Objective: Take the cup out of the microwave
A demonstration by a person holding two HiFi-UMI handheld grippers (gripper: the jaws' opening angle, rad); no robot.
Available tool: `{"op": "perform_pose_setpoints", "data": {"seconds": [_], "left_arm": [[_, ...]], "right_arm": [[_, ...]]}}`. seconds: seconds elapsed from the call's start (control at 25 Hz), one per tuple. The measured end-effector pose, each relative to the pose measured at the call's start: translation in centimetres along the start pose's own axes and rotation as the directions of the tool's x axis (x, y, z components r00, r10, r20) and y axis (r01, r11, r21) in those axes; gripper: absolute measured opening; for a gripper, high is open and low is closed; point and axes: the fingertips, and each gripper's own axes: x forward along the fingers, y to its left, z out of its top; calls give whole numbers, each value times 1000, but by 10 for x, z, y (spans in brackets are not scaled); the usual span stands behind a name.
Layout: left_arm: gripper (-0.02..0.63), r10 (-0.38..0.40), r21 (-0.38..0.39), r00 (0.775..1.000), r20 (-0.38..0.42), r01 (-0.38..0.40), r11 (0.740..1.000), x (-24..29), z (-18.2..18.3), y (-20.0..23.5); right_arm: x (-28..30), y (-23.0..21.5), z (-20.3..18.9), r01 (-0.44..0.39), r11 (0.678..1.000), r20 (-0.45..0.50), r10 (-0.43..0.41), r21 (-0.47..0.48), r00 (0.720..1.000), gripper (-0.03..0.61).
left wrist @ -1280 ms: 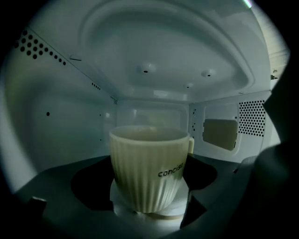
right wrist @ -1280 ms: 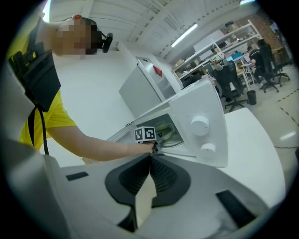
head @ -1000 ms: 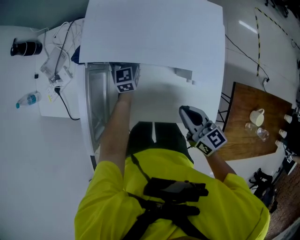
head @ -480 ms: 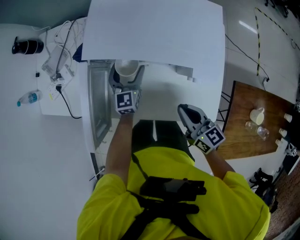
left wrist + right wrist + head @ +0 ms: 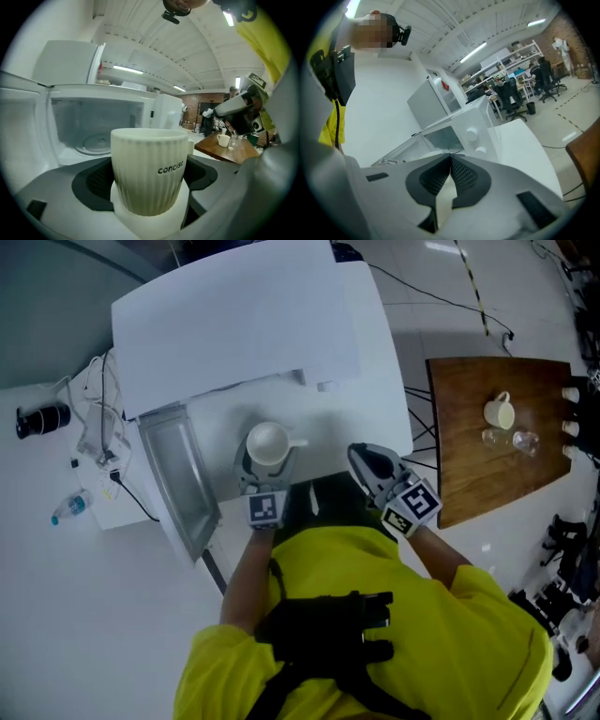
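Nearest me, the yellow shirt fills the bottom of the head view, both forearms reaching forward. Left gripper: jaws clamped on the cup, one dark pad on either side of its ribbed cream wall; the cup is upright, with "concise" printed on its side, and I see its handle pointing to the right. Right gripper: pads meet at the tips, nothing between them, held apart from the cup on its right. I place the cup outside the microwave, just in front of the open cavity. The door is swung out to the left; the glass turntable sits bare inside. Further right, a wooden table carries a white mug and glasses. Far left, a small bottle lies on the white surface
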Motion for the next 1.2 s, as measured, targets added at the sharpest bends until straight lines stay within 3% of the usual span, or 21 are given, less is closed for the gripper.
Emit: {"op": "perform_pose_setpoints", "data": {"seconds": [0.16,0.4,0.72,1.2], "left_arm": [[434,-156,94,986,-63,161,982,52,-17,-61],[434,-273,108,958,-86,281,954,104,-24,-141],[434,-319,125,943,-94,329,936,141,-35,-193],[447,-312,151,939,-140,332,931,142,-52,-199]], "right_arm": [[-38,-22,-2,83,996,45,-84,14,995,6],[-101,-59,1,205,979,107,-206,21,973,6],[-153,-95,-15,303,950,132,-311,83,941,6],[-145,-97,-13,274,957,126,-284,90,950,6]]}}
